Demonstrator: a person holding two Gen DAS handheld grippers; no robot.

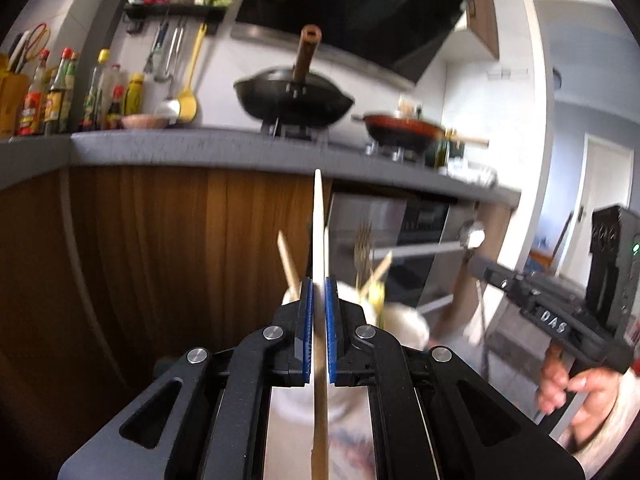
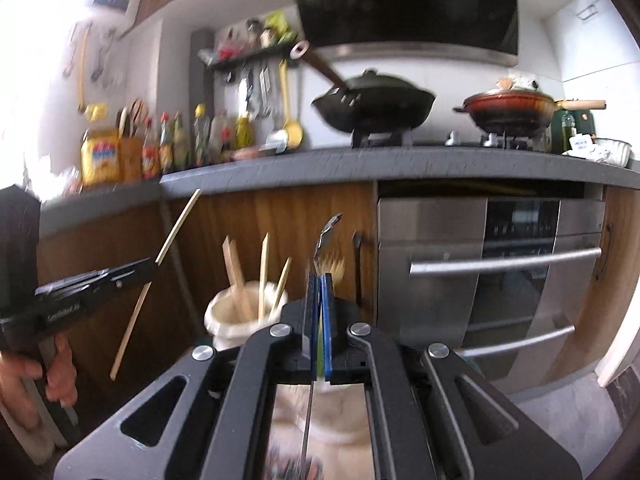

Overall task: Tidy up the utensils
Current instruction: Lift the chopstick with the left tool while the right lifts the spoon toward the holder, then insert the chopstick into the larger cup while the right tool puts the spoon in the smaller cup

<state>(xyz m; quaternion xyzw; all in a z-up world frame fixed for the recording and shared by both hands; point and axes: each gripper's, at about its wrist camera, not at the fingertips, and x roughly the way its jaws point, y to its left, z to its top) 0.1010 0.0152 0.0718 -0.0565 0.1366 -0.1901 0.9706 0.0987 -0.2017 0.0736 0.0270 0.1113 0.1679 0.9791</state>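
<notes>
1. Closest in the left wrist view, the left gripper (image 1: 319, 292) has its blue pads (image 1: 306, 328) clamped narrowly on a pale wooden chopstick (image 1: 319, 220), which runs straight up between them and ends in front of the counter edge.
2. Closest in the right wrist view, the right gripper (image 2: 318, 292) is pressed tight on the thin handle of a metal spoon (image 2: 326, 232), whose bowl sticks up and tilts right above the fingertips.
3. Just beyond both grippers stands a cream utensil holder (image 2: 224, 316) on the floor side of the scene, holding several wooden sticks (image 2: 262, 272) and a fork (image 1: 363, 248) with its tines up.
4. From the right wrist view, the left gripper appears at the left edge, a hand (image 2: 44, 372) around its grip, with the chopstick crossing it at a slant.
5. From the left wrist view, the right gripper appears at the right, its hand (image 1: 576, 392) underneath, with the spoon pointing left.
6. Farther back, wooden cabinet fronts (image 2: 288, 216) sit to the left and a steel oven (image 2: 492, 264) with bar handles to the right.
7. Above them runs a grey counter (image 2: 360, 168).
8. On the stove sit a black wok (image 2: 376, 104) with a long brown handle and, to its right, a red pan (image 2: 512, 110).
9. At far left stand sauce bottles (image 1: 60, 88), with a yellow ladle (image 1: 190, 96) hanging below a black shelf (image 1: 172, 10).
10. Highest and farthest is the dark range hood (image 2: 404, 4).
</notes>
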